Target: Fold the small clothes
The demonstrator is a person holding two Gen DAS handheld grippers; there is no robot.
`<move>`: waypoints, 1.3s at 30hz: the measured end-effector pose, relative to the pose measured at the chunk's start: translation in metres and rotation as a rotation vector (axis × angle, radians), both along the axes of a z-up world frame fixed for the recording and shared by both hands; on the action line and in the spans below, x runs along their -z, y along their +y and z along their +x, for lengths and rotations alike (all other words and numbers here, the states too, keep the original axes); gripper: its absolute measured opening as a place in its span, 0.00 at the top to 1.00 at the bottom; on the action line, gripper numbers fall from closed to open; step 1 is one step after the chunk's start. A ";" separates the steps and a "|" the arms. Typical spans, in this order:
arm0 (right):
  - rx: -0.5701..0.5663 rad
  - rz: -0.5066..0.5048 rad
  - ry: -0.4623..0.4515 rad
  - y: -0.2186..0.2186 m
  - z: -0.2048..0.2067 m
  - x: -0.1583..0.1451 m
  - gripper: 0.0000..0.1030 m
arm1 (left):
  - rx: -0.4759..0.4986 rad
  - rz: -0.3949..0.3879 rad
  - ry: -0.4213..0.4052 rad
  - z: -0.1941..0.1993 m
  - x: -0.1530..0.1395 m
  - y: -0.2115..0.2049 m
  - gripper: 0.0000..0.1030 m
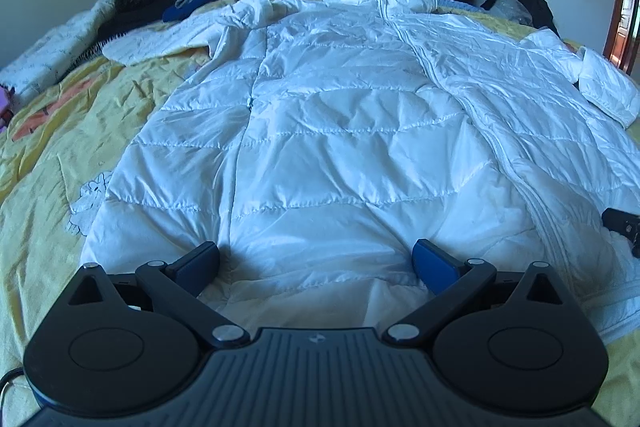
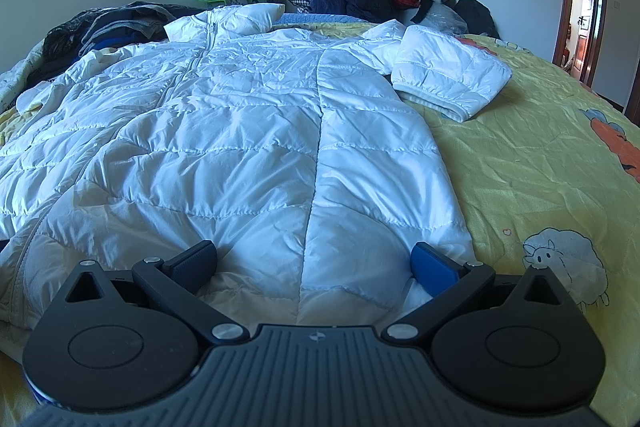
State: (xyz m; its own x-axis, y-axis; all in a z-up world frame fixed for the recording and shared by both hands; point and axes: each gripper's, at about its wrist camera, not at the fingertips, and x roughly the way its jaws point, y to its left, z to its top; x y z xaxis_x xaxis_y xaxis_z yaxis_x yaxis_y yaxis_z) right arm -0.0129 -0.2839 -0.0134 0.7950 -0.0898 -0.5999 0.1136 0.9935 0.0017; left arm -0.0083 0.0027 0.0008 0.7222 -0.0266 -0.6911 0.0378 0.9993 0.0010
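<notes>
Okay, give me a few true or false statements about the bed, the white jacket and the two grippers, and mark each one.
1. The white jacket lies spread on the yellow bedspread. True.
2. The left gripper is shut on the hem. False: its jaws stand wide open over it.
3. The jacket's zipper is done up. True.
4. The sleeve on the door side lies out straight. False: it is folded back on itself.
5. The right gripper is open. True.
</notes>
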 end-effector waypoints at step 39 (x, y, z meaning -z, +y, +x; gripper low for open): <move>-0.088 0.946 0.191 -0.098 0.587 -0.023 0.09 | 0.045 -0.604 -0.147 0.259 0.020 -0.013 0.00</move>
State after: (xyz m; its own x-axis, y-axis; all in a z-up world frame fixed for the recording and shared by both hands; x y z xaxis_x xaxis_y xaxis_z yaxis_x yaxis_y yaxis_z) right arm 0.5741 -0.3816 0.0097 0.6577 0.5517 -0.5130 0.1197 0.5958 0.7942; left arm 0.2507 -0.0105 -0.0197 0.7979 -0.4145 -0.4376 0.1226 0.8225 -0.5554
